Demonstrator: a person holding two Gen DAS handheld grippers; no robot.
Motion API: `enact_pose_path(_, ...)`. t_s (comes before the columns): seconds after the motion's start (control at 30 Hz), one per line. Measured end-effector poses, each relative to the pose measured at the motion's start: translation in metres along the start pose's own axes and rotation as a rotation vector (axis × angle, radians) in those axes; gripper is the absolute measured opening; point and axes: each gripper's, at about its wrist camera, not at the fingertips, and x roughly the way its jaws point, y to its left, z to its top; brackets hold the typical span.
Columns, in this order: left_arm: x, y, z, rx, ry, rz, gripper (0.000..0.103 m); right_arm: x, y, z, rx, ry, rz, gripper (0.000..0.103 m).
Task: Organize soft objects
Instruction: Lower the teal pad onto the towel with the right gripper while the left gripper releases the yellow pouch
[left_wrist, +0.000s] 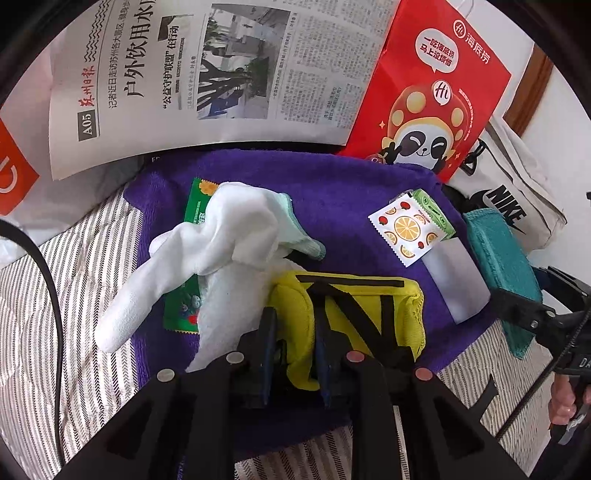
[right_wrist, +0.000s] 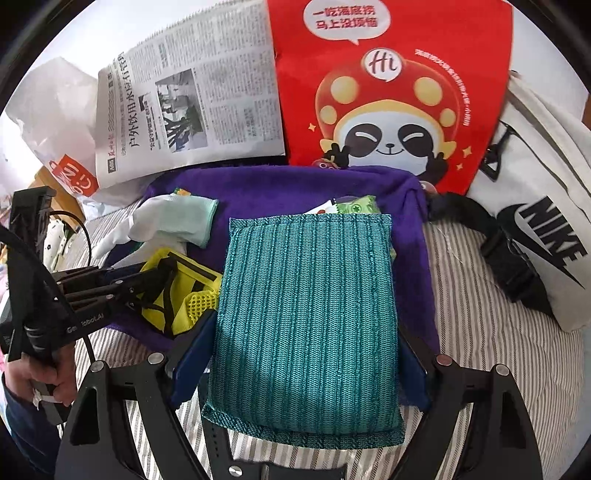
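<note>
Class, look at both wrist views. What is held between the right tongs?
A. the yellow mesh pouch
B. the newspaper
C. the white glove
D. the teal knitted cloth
D: in the right wrist view the teal knitted cloth lies between the two fingers of the right tongs, which press on both its sides, while the yellow mesh pouch is in the left tongs and the white glove lies loose on the purple towel.
</note>
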Motion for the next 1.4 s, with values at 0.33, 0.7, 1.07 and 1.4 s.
enact_pose_path(0.33, 0.003, 0.005, -0.006, -0.020, 0.001, -0.031, 0.032, 0.014, 0.003, 0.014, -0.010, 0.016, -0.014, 0.086)
enact_pose_path(0.7, -0.021, -0.002, -0.014, 0.066, 0.021, -0.006, 0.059, 0.038, 0.017, 0.042, -0.043, 0.031, -0.003, 0.086)
enact_pose_path(1.07, -0.061, 0.042, -0.026, -0.013, -0.066, 0.044, 0.067, 0.080, 0.036, 0.075, -0.063, 0.089, 0.038, 0.086)
enact_pose_path(1.4, -0.063, 0.076, -0.036, -0.145, -0.076, -0.027, 0.067, 0.124, 0.048, 0.088, -0.078, 0.159, 0.018, 0.086)
